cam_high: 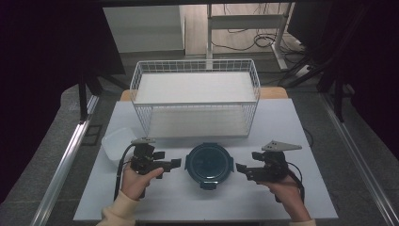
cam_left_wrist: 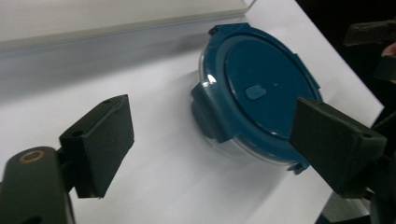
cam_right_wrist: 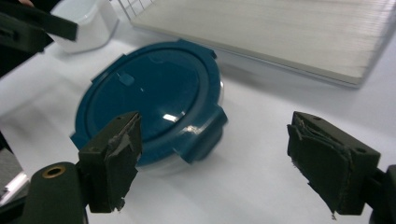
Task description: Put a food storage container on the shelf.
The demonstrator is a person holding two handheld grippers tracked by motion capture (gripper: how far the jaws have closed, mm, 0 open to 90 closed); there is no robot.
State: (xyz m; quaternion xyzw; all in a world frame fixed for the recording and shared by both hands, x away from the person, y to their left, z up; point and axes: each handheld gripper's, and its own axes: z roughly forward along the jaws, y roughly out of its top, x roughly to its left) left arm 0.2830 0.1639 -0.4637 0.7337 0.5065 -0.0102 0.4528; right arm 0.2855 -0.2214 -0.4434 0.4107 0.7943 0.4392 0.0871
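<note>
I see a pale grey-white tabletop (cam_high: pixel 282 197). Directly on it: a round container with a dark blue clip-on lid (cam_high: pixel 209 164), near the front edge at centre; a white wire basket (cam_high: pixel 195 96) with two flat white shelves, standing behind the container toward the far edge; and a white translucent tub (cam_high: pixel 115 142) at the left, just beside the basket's front-left corner. None of the three touch.

light: dim, cool, my table (cam_high: pixel 282 141) brightest, surroundings near black | glare: sheen on blue lid (cam_right_wrist: pixel 154 93) | shadows: soft | focus: my near jaws slightly blurred
</note>
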